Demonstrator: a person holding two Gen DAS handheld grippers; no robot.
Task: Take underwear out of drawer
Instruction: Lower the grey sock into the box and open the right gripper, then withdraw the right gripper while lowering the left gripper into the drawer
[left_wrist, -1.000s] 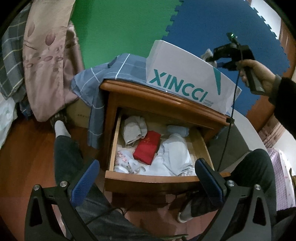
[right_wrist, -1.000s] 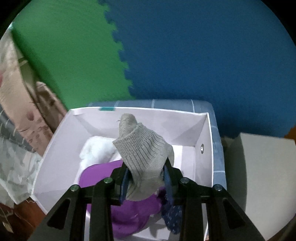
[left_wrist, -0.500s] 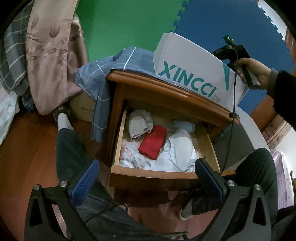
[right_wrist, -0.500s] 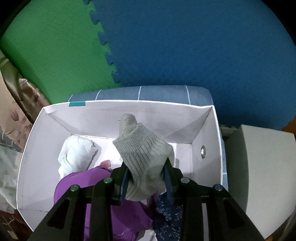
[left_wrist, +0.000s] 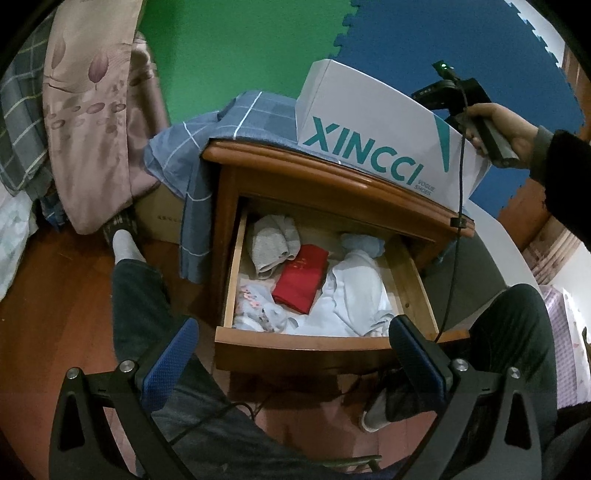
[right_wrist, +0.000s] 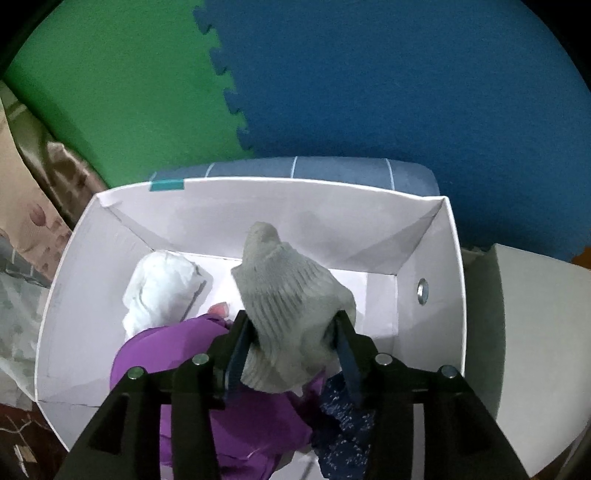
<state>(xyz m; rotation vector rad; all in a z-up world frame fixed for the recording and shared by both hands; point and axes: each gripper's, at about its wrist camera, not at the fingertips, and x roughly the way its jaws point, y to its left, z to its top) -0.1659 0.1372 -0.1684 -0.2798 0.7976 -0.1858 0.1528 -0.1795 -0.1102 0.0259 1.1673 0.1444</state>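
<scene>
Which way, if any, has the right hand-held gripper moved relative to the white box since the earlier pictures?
Yes. The right hand-held gripper has sunk toward the white box, whose walls loom larger; its jaws have just been opening around the grey sock.

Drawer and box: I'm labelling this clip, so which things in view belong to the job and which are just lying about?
Part of the job:
- open drawer of garments
- grey knit piece between the right gripper pads, jaws just opening
- white box receiving items
- left gripper, open, waiting

Lying about:
- blue checked cloth
- floral curtain
- foam wall mats
</scene>
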